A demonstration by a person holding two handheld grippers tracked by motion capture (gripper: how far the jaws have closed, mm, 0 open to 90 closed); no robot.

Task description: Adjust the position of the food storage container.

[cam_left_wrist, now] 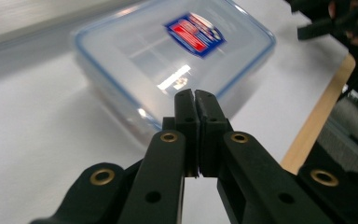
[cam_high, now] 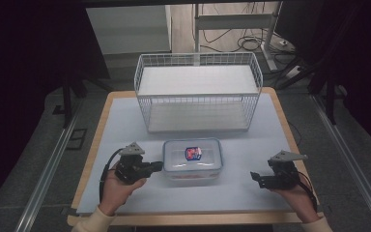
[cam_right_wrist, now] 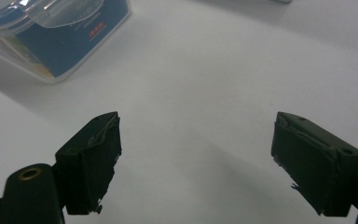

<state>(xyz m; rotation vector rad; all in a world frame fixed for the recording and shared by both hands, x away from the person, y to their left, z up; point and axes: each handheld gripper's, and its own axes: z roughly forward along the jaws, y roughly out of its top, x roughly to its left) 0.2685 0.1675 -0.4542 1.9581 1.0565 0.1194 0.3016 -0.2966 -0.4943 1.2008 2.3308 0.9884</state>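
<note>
A clear plastic food box (cam_high: 192, 161) with a blue-rimmed lid and a red and blue label lies on the white mat in the middle front. My left gripper (cam_high: 158, 166) is at the box's left side, jaws shut with nothing between them, tips close to the lid's edge. In the left gripper view the shut left gripper (cam_left_wrist: 195, 95) points over the near rim of the box (cam_left_wrist: 168, 51). My right gripper (cam_high: 254, 177) rests to the right of the box, apart from it, jaws open. The right gripper view has the open right gripper (cam_right_wrist: 196, 140) over bare mat, the box corner (cam_right_wrist: 56, 32) at upper left.
A white wire basket (cam_high: 198, 92) stands behind the box at the back of the mat. The wooden table edge (cam_high: 188, 218) runs along the front. Bare mat lies between the box and my right gripper. Dark curtains and floor cables surround the table.
</note>
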